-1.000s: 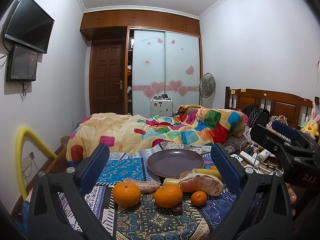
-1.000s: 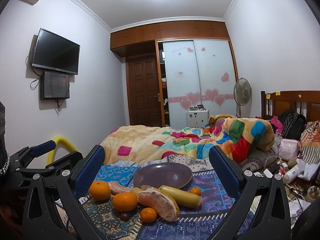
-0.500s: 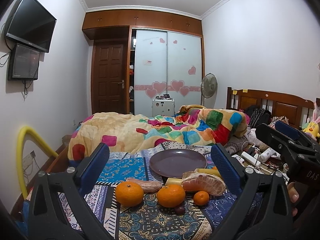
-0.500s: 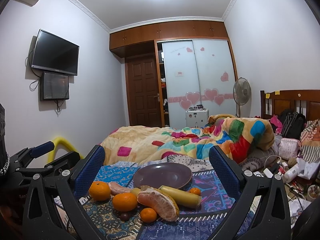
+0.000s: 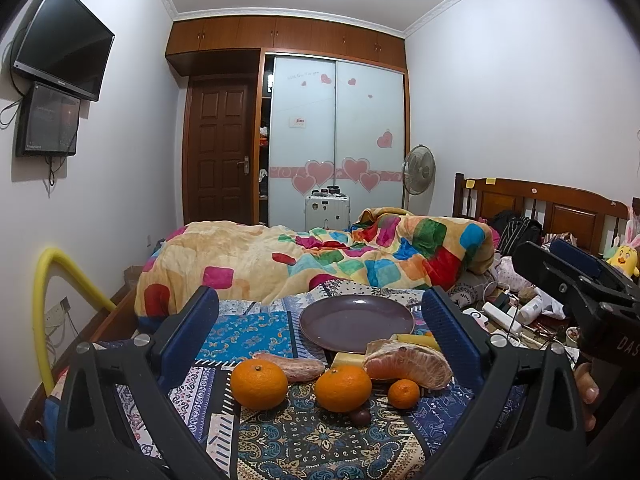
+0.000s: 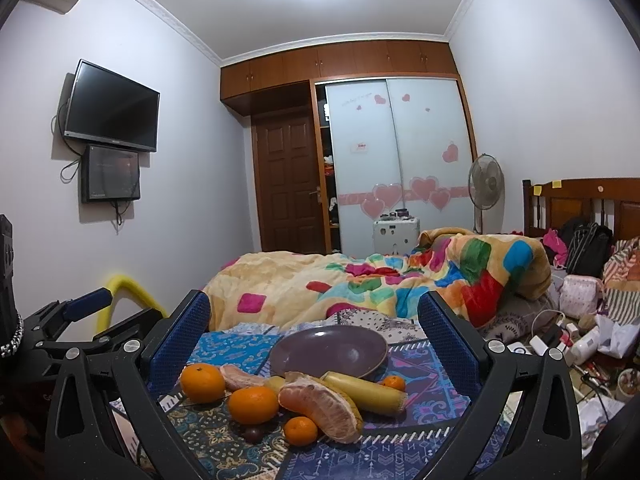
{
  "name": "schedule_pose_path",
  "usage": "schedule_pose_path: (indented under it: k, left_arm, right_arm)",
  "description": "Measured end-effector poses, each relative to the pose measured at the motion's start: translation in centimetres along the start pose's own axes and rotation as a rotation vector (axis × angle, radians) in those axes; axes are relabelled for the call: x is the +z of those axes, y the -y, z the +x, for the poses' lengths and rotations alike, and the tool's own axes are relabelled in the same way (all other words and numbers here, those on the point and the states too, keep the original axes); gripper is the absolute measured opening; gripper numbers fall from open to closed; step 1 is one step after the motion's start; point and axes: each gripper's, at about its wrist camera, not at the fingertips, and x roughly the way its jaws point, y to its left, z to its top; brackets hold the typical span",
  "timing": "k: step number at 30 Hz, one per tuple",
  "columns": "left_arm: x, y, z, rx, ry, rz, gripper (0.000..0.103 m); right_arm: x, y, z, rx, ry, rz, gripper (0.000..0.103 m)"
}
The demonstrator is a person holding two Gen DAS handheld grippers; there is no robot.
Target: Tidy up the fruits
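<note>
An empty purple plate [image 5: 356, 322] [image 6: 328, 350] sits on a patterned cloth. In front of it lie two oranges [image 5: 259, 384] [image 5: 343, 387], a small mandarin [image 5: 403, 393], a peeled pomelo wedge [image 5: 408, 363] [image 6: 320, 406], a pink peeled piece [image 5: 292, 366], a yellow banana [image 6: 366, 392] and a dark grape [image 5: 361, 416]. My left gripper [image 5: 320, 332] is open and empty, above and short of the fruit. My right gripper [image 6: 314, 334] is open and empty too, to the right of the left one.
A bed with a colourful quilt [image 5: 312, 256] lies behind the cloth. Cables, bottles and bags [image 6: 576, 336] clutter the right side. A yellow tube [image 5: 52, 280] arches at the left by the wall. A second small mandarin [image 6: 393, 383] lies right of the plate.
Both grippers have barely shifted; the left view tilted slightly up. The fruit and plate have not moved.
</note>
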Motion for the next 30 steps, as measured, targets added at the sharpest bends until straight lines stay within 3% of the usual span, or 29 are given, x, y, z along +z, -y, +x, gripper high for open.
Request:
schedule_pose_path:
  k: [9, 19, 28, 30]
  left_arm:
    - [-0.7, -0.8, 1.2, 0.014, -0.044, -0.005, 0.103]
    - [-3.4, -3.4, 5.4, 0.035, -0.241, 0.005, 0.103]
    - [-6.1, -5.6, 8.9, 0.04, -0.399, 0.01, 0.092]
    - [-6.6, -6.0, 9.6, 0.036, -0.428, 0.003, 0.09]
  right_arm:
    - [-0.5, 0.4, 1.2, -0.022, -0.045, -0.034, 0.103]
    - [-3.8, 3.7, 4.5, -0.086, -0.253, -0.166, 0.103]
    - [-5.9, 5.9, 7.2, -0.044, -0.418, -0.19, 0.102]
    - [-6.1, 6.0, 7.5, -0.007, -0.44, -0.171, 0.097]
